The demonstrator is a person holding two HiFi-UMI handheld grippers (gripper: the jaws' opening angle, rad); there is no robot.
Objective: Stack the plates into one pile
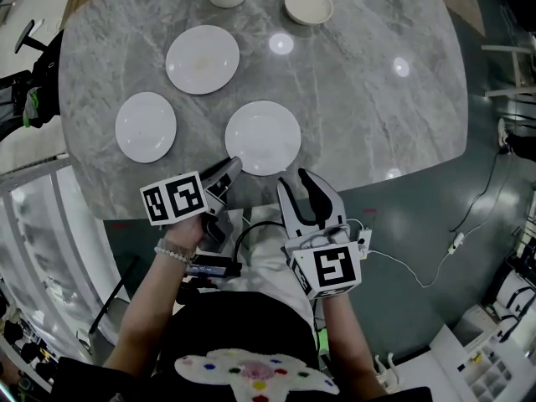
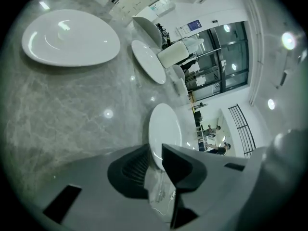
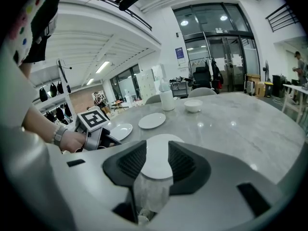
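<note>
Straddling the near-left rim of the nearest plate (image 1: 263, 137), the left gripper (image 1: 232, 166) lies rolled on its side. Its jaws stand narrowly apart, one above the rim and one below, not yet pinching. The right gripper (image 1: 296, 182) hovers just off the near edge of the marble table (image 1: 377, 99), jaws spread and empty. A left plate (image 1: 146, 126) and a far plate (image 1: 202, 59) lie apart. A clean lift probably needs the rim seated deeper between the pads, then a firm, level clamp.
</note>
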